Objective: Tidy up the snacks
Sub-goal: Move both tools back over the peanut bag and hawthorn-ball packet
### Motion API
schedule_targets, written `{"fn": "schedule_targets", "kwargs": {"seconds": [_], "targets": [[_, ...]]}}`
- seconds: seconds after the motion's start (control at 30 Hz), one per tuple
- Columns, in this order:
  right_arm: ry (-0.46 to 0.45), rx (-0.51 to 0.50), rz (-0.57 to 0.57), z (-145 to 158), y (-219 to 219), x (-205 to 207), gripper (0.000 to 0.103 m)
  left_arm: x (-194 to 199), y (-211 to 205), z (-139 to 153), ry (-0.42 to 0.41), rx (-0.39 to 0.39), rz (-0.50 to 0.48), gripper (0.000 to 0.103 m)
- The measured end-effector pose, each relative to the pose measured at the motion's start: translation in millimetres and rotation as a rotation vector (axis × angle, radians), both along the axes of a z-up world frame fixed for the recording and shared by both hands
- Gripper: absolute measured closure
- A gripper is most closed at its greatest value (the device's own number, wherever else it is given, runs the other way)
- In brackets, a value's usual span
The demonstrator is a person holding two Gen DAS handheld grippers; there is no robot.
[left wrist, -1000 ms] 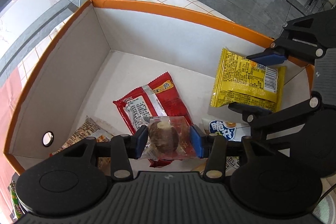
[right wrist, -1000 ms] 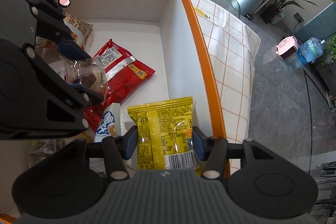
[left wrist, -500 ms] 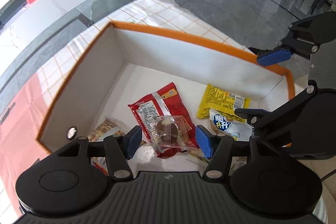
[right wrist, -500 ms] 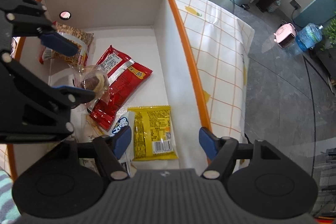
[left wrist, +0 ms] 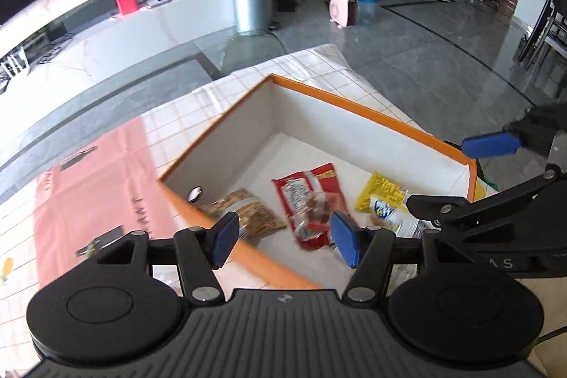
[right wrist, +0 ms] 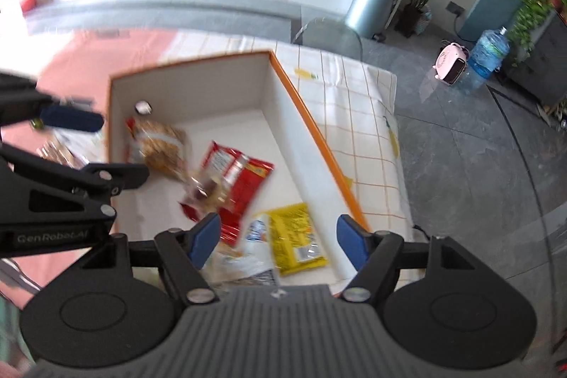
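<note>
An orange-rimmed white box point(left wrist: 354, 101) point(right wrist: 312, 126) holds the snacks. Inside lie a red packet point(left wrist: 301, 186) point(right wrist: 244, 179), a clear-wrapped brown snack point(left wrist: 313, 206) point(right wrist: 207, 192) on top of it, a yellow packet point(left wrist: 381, 192) point(right wrist: 296, 236), a white-and-blue packet point(left wrist: 386, 213) point(right wrist: 257, 236) and a brown cracker packet point(left wrist: 248, 213) point(right wrist: 159, 144). My left gripper point(left wrist: 283, 240) is open and empty, raised above the box's near edge. My right gripper point(right wrist: 278, 243) is open and empty, raised above the yellow packet.
The box stands on a checked tablecloth point(left wrist: 184, 116) point(right wrist: 358, 116) with a pink mat point(left wrist: 95, 186) to the left. More packets point(right wrist: 56, 147) lie outside the box's left wall. The table's edge drops to a grey floor point(left wrist: 425, 66) on the right.
Both grippers let go: the left released the clear-wrapped snack onto the red packet, the right released the yellow packet. Both opened wide and rose away from the box.
</note>
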State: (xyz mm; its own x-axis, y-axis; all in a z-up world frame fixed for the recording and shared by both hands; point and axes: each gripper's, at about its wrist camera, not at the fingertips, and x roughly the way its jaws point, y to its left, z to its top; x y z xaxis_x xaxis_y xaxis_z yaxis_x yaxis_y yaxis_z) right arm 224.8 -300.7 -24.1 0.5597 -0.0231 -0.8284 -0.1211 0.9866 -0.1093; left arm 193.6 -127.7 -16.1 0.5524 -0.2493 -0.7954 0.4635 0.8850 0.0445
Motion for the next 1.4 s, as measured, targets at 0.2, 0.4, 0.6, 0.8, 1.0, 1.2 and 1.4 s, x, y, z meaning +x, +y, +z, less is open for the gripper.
{"fn": "schedule_targets", "kwargs": {"seconds": [0.2,0.4,0.6,0.8,1.0,1.2,1.4], "targets": [[-0.095,0.127,-0.075,-3,16,-36,0.033,-33,38,19,-0.072,0.020,0.074,0.032],[-0.210,0.190,-0.114,-3,51,-74,0.033,-66,84,21,-0.091,-0.030,0.166,0.032],[-0.271,0.237,-0.122,-7,82,-106,0.032,-97,120,14,-0.111,-0.057,0.241,0.032],[-0.279,0.274,-0.134,-27,105,-123,0.032,-117,148,8,-0.112,-0.092,0.252,0.032],[-0.262,0.251,-0.123,-43,135,-127,0.032,-126,171,7,-0.119,-0.114,0.247,0.032],[-0.230,0.249,-0.113,-54,154,-118,0.032,-120,192,5,-0.116,-0.126,0.252,0.032],[-0.196,0.240,-0.092,-68,168,-108,0.032,-97,202,-11,-0.051,-0.133,0.250,0.032]]}}
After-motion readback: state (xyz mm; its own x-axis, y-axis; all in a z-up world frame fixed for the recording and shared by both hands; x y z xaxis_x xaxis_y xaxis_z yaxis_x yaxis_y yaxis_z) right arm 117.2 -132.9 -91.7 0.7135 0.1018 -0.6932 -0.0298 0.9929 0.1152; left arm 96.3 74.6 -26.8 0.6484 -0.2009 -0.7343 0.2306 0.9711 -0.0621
